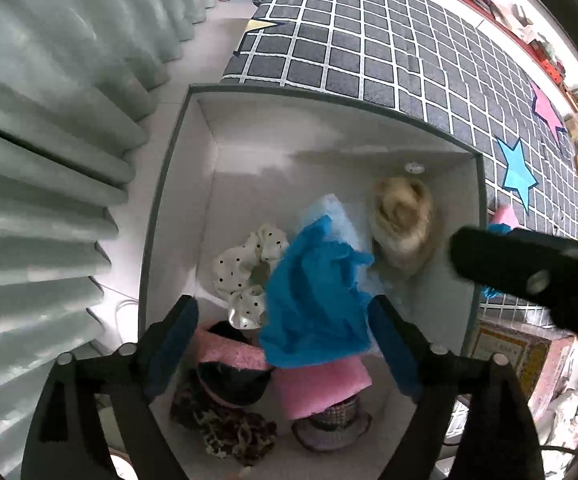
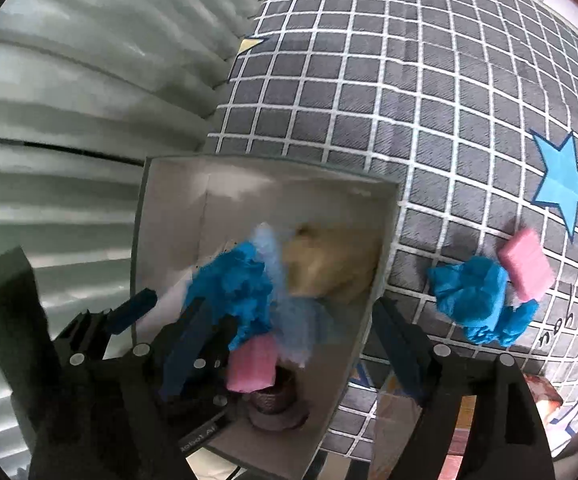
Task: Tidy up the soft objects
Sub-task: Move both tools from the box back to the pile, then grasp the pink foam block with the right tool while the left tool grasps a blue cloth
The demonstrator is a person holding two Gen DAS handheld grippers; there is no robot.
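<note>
A white box with a grey rim [image 1: 169, 184] stands beside the bed and holds several soft things. Among them are a bright blue cloth [image 1: 313, 300], a dotted cream scrunchie [image 1: 245, 264], pink foam pieces [image 1: 321, 388], a beige fluffy bundle [image 1: 401, 216] and a leopard scrunchie [image 1: 225, 428]. My left gripper [image 1: 285, 340] points straight down over the box, open; the blue cloth lies loose between its fingers. My right gripper [image 2: 291, 320] is open above the box [image 2: 385, 240], with a blurred pale blue piece [image 2: 289, 320] below it. A second blue cloth [image 2: 481, 304] and a pink sponge [image 2: 525, 264] lie on the bed.
The bed with a grey checked cover [image 2: 409, 100] and coloured stars fills the right side. Pale curtains [image 1: 49, 160] hang at the left, close to the box. The right gripper's black body [image 1: 529, 276] crosses the left wrist view at the box's right edge.
</note>
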